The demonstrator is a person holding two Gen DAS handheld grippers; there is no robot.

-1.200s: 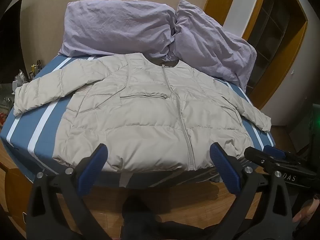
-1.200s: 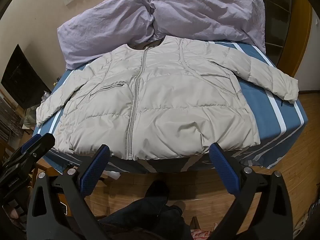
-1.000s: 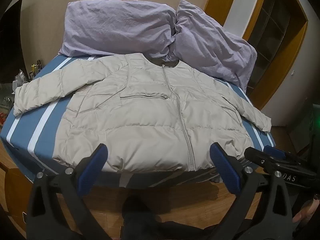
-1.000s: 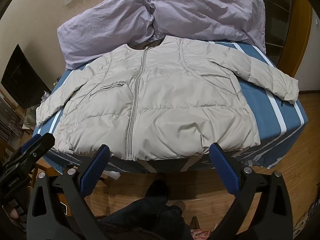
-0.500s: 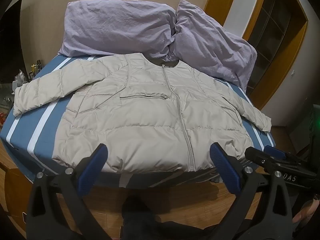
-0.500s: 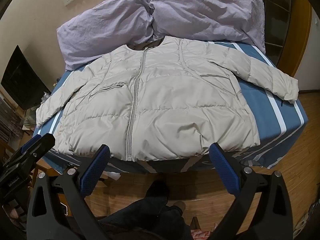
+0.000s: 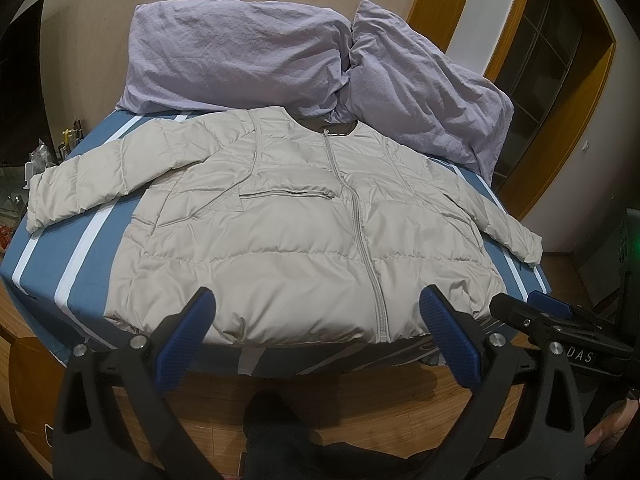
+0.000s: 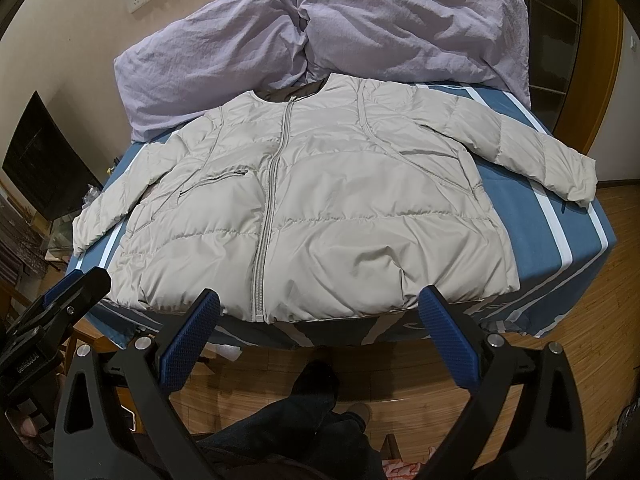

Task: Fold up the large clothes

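Both my grippers, left gripper [image 7: 316, 328] and right gripper [image 8: 320, 330], jaws spread wide, empty, beige jacket [image 7: 304, 232] flat mid-frame, hem partly hidden behind blue pads [image 7: 184, 340], bed [image 8: 560, 240] corners cut off.

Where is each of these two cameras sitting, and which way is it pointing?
Left wrist view: on the left gripper, held off the bed's foot, facing the jacket and pillows; the right gripper and a leg show.
Right wrist view: on the right gripper, facing likewise; the left gripper and legs show.
Both share jacket, pillows, bed.

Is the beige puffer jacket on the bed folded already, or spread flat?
Spread flat: the beige puffer jacket lies front up, zipped, both sleeves stretched outward.
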